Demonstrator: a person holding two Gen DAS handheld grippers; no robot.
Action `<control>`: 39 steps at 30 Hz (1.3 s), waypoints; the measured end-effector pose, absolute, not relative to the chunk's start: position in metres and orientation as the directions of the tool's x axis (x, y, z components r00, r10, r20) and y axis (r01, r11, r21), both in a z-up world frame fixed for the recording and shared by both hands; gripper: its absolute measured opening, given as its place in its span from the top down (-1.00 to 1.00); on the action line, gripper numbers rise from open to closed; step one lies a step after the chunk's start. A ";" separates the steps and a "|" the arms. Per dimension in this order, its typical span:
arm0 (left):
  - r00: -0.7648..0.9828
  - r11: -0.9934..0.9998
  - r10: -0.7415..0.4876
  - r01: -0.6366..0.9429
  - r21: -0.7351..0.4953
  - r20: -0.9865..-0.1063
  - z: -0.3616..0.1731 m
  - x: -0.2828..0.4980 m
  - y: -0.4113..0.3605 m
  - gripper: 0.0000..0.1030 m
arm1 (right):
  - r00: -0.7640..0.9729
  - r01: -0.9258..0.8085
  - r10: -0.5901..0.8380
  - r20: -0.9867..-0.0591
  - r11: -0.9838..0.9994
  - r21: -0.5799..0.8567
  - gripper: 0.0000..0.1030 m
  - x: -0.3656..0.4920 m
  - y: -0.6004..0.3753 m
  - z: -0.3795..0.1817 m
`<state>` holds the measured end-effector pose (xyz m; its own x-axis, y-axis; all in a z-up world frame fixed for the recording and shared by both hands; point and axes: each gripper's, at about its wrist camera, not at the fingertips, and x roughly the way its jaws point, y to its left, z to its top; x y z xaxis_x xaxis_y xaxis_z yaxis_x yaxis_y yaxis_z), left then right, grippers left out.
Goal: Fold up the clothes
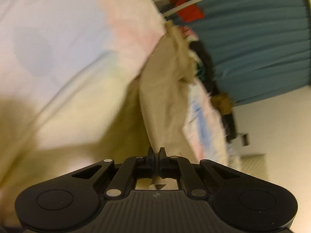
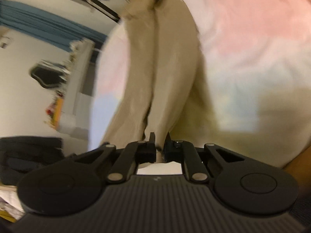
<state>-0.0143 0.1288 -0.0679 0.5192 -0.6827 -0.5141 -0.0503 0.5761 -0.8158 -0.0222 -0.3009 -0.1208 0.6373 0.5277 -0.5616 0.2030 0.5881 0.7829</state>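
Note:
A beige garment (image 1: 165,97) hangs stretched away from my left gripper (image 1: 156,151), which is shut on its edge. The same beige garment (image 2: 165,68) runs up from my right gripper (image 2: 160,137), whose jaws are closed on a fold of it. A seam runs down its middle in the right wrist view. Both views are blurred. The garment lies against a pastel tie-dye sheet (image 1: 58,58), also in the right wrist view (image 2: 252,38). The far end of the garment is bunched and frayed-looking.
A teal curtain (image 1: 262,48) and a drying rack with a red cloth (image 1: 186,7) are behind. A heap of other clothes (image 1: 206,120) lies beside the garment. In the right wrist view there are a white wall, a black object (image 2: 46,77) and a dark bag (image 2: 29,155).

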 end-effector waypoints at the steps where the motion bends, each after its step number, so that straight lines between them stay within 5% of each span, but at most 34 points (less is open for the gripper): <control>1: 0.529 0.562 -0.692 -0.033 -0.827 -0.491 -0.057 -0.015 0.127 0.93 | 0.658 0.187 0.526 -0.539 0.579 0.794 0.81 -0.023 -0.306 -0.109; 11: 0.616 0.538 -0.701 0.127 -0.833 -0.359 0.037 -0.039 0.087 0.94 | 0.801 0.002 0.475 -0.364 0.607 0.795 0.83 -0.046 -0.341 0.001; 24: 0.580 0.555 -0.715 0.131 -0.822 -0.390 -0.003 -0.150 0.101 0.95 | 0.765 0.011 0.517 -0.384 0.586 0.810 0.83 -0.153 -0.330 -0.042; 39: 0.695 0.762 -0.522 0.118 -0.637 -0.495 0.030 0.104 0.032 0.95 | 0.832 0.147 0.371 -0.412 0.569 0.809 0.82 0.056 -0.353 -0.042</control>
